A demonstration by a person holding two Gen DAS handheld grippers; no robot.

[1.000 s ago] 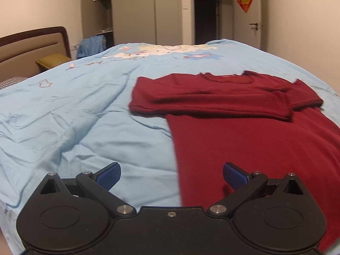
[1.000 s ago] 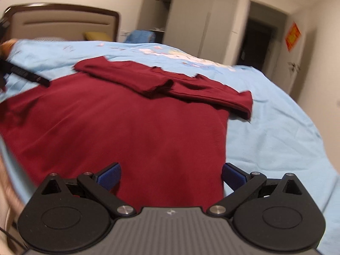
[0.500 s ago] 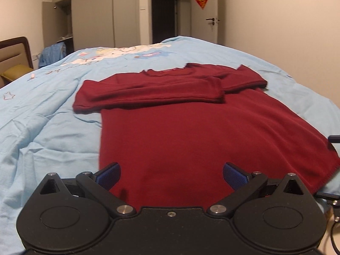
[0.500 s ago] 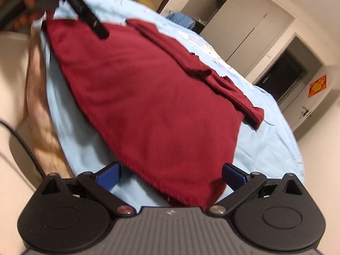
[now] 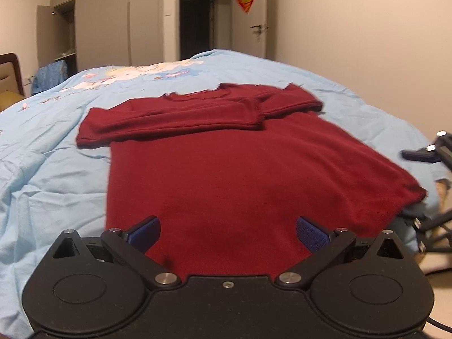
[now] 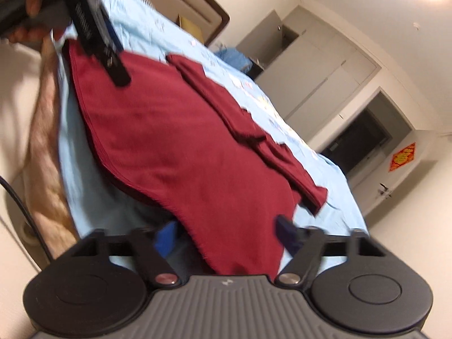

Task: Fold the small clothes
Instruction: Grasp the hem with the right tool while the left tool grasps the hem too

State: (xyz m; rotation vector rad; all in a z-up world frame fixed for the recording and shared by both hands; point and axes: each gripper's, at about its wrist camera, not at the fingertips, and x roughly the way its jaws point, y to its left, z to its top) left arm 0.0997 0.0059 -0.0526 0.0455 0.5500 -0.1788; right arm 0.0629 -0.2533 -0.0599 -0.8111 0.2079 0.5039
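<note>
A dark red sweater lies flat on the light blue bedspread, both sleeves folded across its chest. My left gripper hovers open over the near hem, nothing between its blue pads. At the right edge of this view, a blue pad of my right gripper shows beside the sweater's right hem corner. In the tilted right wrist view, my right gripper is open, and the hem corner of the sweater hangs between its fingers. A finger of the left gripper rests over the far hem, held by a hand.
The person's bare leg stands against the bed's edge. A wooden headboard and a yellow pillow are far left. Wardrobes, a dark doorway and a door lie beyond. A cable hangs nearby.
The left gripper has shifted right to face the sweater's lower body. The right gripper has dropped to the bed's edge and tilted; its fingers have narrowed slightly around the hem corner.
</note>
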